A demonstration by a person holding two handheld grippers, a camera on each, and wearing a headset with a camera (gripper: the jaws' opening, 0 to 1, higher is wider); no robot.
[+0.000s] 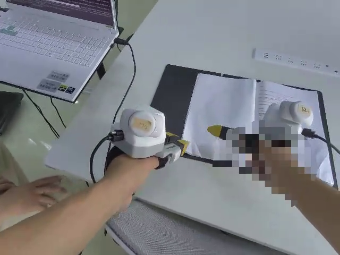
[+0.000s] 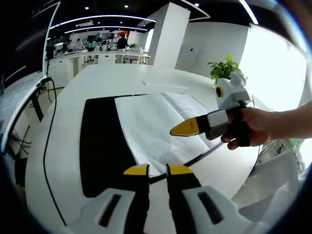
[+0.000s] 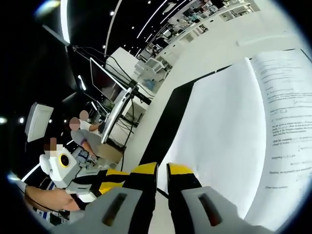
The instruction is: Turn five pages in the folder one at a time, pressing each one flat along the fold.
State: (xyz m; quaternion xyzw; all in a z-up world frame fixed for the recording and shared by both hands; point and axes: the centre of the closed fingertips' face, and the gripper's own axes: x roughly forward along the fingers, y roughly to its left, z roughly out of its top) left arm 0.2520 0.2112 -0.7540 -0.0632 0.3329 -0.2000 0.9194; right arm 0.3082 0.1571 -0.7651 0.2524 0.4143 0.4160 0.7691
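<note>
My left gripper (image 2: 157, 169), jaws pressed together, hung at seven o'clock of the open black plastic folder (image 2: 102, 146); my right gripper (image 3: 163, 169), closed too, was over its white paper page (image 3: 219, 122).

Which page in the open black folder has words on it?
The right-hand white paper page has printed lines of words. The left-hand white page beside it is blank.

Matt black plastic folder (image 1: 172, 95), white paper pages (image 1: 223, 106), smooth white table (image 1: 212, 32)
</note>
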